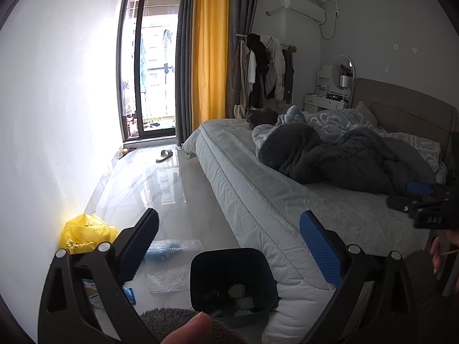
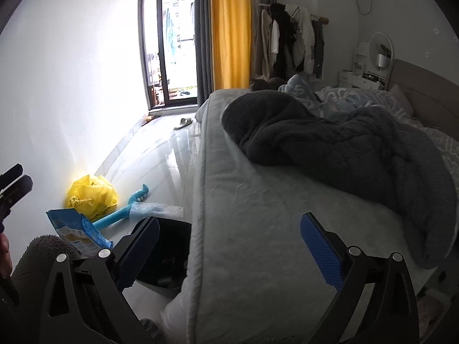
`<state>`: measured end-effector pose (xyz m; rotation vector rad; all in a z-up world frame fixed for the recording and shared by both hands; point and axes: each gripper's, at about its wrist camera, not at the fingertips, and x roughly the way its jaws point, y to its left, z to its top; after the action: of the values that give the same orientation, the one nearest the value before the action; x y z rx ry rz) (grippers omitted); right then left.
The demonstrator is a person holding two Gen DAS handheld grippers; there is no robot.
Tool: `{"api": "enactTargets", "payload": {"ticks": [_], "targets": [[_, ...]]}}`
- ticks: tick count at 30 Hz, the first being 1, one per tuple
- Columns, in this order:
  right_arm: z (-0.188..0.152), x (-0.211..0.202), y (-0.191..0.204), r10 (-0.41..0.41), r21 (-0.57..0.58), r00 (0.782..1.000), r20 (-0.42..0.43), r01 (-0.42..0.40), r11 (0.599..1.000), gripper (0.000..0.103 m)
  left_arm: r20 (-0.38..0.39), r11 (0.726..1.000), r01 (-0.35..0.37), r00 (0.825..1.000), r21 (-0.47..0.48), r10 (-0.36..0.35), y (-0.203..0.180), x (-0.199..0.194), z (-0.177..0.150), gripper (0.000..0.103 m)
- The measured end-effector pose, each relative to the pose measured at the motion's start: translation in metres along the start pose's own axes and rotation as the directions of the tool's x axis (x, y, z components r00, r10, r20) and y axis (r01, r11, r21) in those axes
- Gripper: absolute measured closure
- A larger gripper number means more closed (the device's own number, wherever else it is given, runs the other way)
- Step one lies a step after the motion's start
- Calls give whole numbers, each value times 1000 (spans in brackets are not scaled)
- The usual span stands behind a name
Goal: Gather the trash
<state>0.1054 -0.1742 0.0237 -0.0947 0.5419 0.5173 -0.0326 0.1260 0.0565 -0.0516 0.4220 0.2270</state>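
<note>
My left gripper [image 1: 229, 223] is open with nothing between its fingers and hangs over a dark trash bin [image 1: 229, 250] on the floor beside the bed. Crumpled scraps lie in the bin. My right gripper [image 2: 229, 223] is open and empty above the mattress edge, with the bin [image 2: 169, 246] down to its left. Against the wall lie a yellow plastic bag [image 2: 91, 193], a blue snack wrapper [image 2: 77, 229], a blue plastic tool [image 2: 123, 209] and a sheet of bubble wrap [image 2: 160, 209]. The left wrist view also shows the bag [image 1: 86, 233] and bubble wrap [image 1: 169, 261].
A bed [image 1: 258, 189] with a grey blanket [image 1: 330, 154] fills the right side, with a cat [image 1: 261, 116] at its far end. A slipper [image 1: 165, 154] lies on the glossy floor before the glass door [image 1: 149, 66]. Coats hang on a rack [image 1: 264, 66].
</note>
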Motion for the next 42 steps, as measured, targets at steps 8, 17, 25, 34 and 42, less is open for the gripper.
{"api": "enactTargets", "payload": {"ticks": [8,17,25,34,42], "targets": [[-26,-48,-60,-105,69,986,128,97,993,3,28,997,16,999,77,-19,-34,3,-13,3],[-49,-49,-77,-42,62,993,108,35,997,3,19,998,-20,1000,52,19,-37,11,-19,3],[-55,-64,-90,8,100,988,152,-23,995,3,5,998,-9,1000,56,8,-42,15,-20,3],[-55,-62,-85,43,77,988,145,-54,996,3,-6,994,-51,999,102,52,-52,17,-23,3],[-55,-63,-82,48,69,989,138,-58,996,3,-15,993,-51,999,103,53,-51,19,-22,3]]}}
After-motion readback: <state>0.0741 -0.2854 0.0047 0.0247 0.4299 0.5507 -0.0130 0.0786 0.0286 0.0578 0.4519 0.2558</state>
